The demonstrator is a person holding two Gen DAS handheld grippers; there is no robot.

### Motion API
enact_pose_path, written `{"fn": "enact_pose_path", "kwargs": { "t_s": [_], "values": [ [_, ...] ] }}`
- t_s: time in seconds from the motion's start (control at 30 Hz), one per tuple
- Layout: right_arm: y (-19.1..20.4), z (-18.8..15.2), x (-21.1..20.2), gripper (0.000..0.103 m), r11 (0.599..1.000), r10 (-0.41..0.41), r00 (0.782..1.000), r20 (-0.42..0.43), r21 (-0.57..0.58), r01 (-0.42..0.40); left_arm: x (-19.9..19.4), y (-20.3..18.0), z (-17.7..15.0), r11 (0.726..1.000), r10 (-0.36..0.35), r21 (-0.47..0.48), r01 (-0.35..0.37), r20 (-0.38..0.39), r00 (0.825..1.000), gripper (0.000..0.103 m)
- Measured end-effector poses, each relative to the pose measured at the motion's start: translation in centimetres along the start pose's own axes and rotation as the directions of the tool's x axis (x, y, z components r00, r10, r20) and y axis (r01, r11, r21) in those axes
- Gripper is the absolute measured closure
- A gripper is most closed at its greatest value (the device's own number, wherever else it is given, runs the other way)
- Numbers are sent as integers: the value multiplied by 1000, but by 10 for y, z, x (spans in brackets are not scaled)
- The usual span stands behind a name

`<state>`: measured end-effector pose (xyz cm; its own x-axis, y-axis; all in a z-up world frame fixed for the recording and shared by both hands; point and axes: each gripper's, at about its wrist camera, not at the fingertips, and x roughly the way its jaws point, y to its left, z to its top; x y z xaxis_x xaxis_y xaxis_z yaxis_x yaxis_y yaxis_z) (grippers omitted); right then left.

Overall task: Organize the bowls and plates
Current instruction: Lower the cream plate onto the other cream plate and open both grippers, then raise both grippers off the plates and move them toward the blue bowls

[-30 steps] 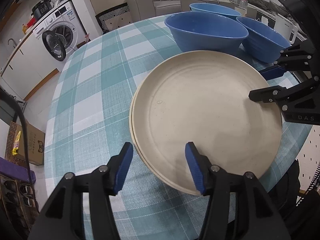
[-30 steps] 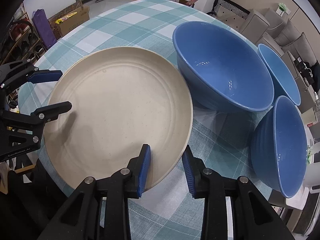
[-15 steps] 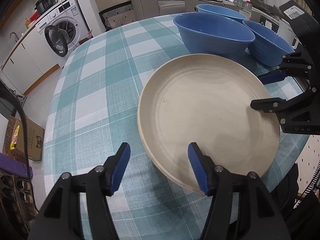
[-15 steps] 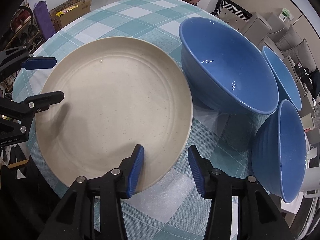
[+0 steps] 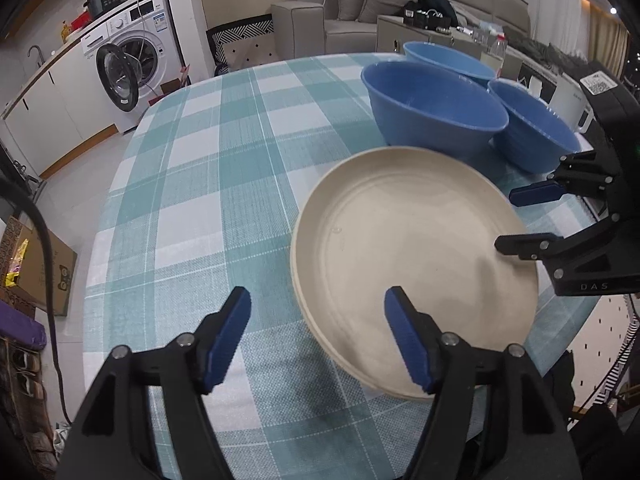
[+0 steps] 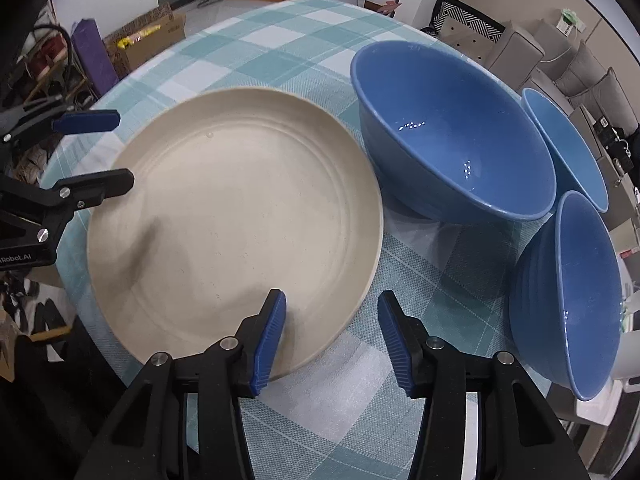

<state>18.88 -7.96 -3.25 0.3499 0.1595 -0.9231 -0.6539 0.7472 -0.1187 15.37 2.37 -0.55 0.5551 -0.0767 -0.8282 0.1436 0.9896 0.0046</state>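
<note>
Item: cream plate stack (image 6: 236,216), release step. Left gripper (image 5: 318,336) and right gripper (image 6: 332,336) jaws were opening, pinching nothing. Next judged: nest blue bowls (image 6: 452,136).

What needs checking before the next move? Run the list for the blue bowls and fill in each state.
1. Round beige plate stack flat on the teal checked tablecloth: ok.
2. Left gripper off the plates, its fingers opening: ok.
3. Right gripper off the plates, opening, rim between the fingers untouched: ok.
4. Large blue bowl upright and empty: ok.
5. Two smaller blue bowls clear of each other: cannot tell.
6. Plates fully on the table: not ok, they overhang the edge.
</note>
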Motion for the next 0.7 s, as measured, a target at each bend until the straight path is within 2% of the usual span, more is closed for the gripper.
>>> {"fn": "enact_pose_path", "kwargs": {
  "t_s": [0.03,0.13,0.2,0.23,0.27,0.3,0.33,0.4,0.47,0.7],
  "values": [
    [-2,0,-3,47,1000,12,1000,13,12,-12,-3,1,1,1000,-8,-2,8,9,1000,25],
    [-7,1,-16,38,997,61,996,64,34,-63,-10,5,5,999,-35,-19,35,24,999,25],
    [-9,0,-25,28,995,89,991,98,41,-94,-13,8,9,998,-41,-35,43,34,999,23],
    [-12,0,-31,25,992,106,987,121,49,-112,-15,9,10,998,-45,-41,46,38,998,18],
    [-13,-1,-35,21,991,114,985,133,57,-123,-16,10,12,997,-50,-50,53,45,998,6],
    [-16,1,-38,18,989,121,982,145,67,-132,-18,12,14,996,-57,-61,61,60,997,2],
    [-18,2,-42,16,987,128,980,156,76,-141,-20,14,15,995,-65,-71,71,77,995,0],
    [-22,3,-49,5,984,139,973,182,86,-156,-23,16,19,992,-79,-87,87,96,992,0],
    [-29,2,-59,1,982,131,967,217,102,-156,-26,18,24,990,-92,-100,103,111,990,0],
    [-62,1,-83,0,957,141,942,304,201,-208,-32,15,40,990,-94,-95,108,142,985,0]
  ]
}}
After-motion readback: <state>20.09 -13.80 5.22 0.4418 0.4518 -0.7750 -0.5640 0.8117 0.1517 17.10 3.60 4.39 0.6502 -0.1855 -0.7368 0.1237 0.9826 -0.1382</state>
